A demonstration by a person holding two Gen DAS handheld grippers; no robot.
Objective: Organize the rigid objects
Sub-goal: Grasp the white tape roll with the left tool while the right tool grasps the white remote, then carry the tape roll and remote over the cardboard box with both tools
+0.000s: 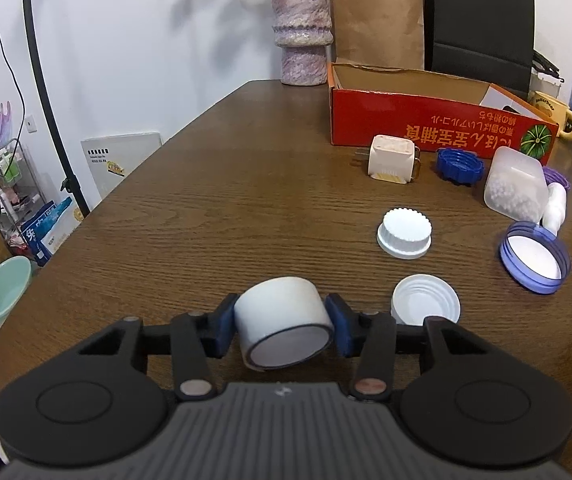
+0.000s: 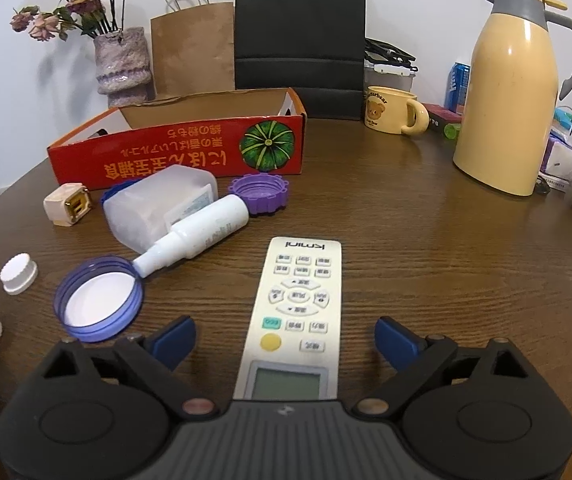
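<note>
My left gripper [image 1: 283, 326] is shut on a white cylindrical container [image 1: 282, 322], held tilted just above the wooden table [image 1: 226, 200]. My right gripper [image 2: 286, 340] is open, its blue pads on either side of a white remote control [image 2: 296, 312] lying on the table. The open red cardboard box [image 1: 426, 120] stands at the back; it also shows in the right wrist view [image 2: 174, 148]. Loose items lie before it: a cream plug adapter [image 1: 392, 160], a blue ridged cap [image 1: 459, 166], a clear plastic tub [image 2: 158, 204], a white spray bottle [image 2: 198, 236], a purple cap [image 2: 260, 192].
Two white caps [image 1: 405, 234] [image 1: 426, 300] and a large purple-rimmed lid [image 1: 536, 256] lie near my left gripper. A yellow thermos [image 2: 506, 92], yellow mug [image 2: 392, 110], vase with dried flowers [image 2: 124, 66] and paper bags [image 2: 300, 28] stand at the back. The table edge runs along the left.
</note>
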